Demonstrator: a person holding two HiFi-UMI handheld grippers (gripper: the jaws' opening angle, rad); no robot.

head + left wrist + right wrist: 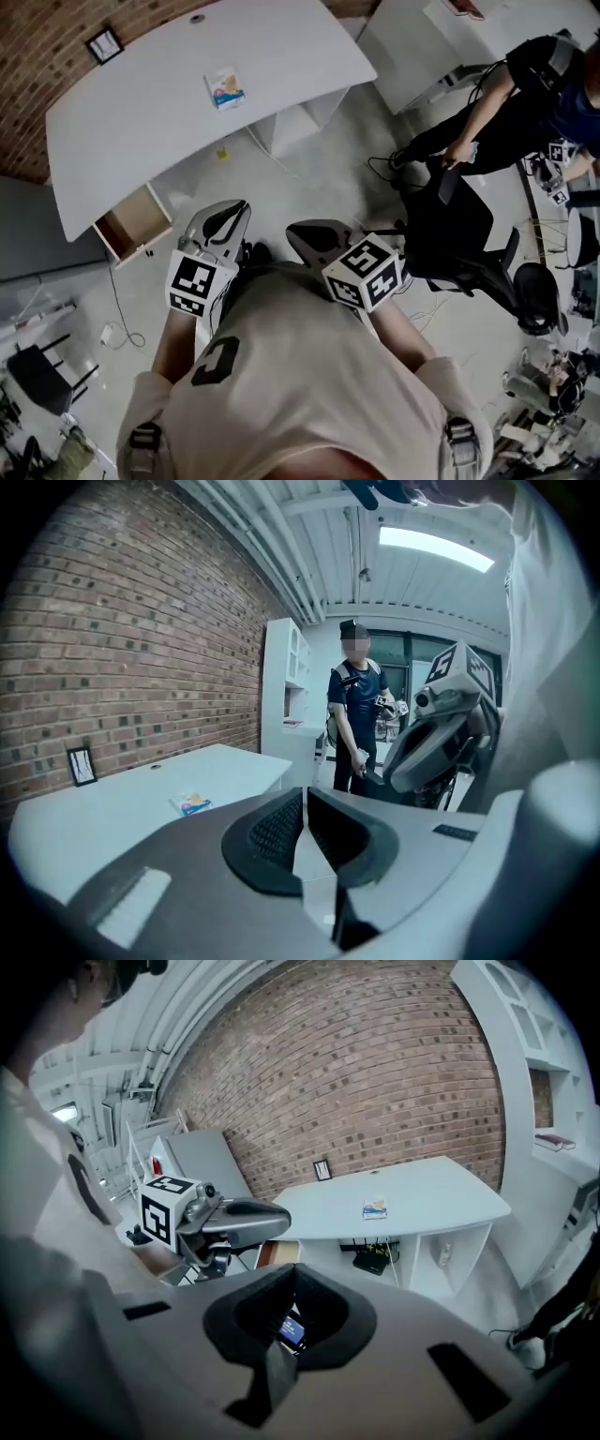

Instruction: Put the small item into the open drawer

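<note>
Basically, small item (225, 87) lay on desk (141, 122) well ahead of closed, empty left gripper (228, 217); right gripper (314, 236), also closed, farther.

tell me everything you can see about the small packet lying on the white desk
The small packet is flat and roughly rectangular, pale with blue and orange print too small to read. It lies flat near the middle of the white desk, well away from the open drawer at the desk's end. Only the desk touches it.
</note>
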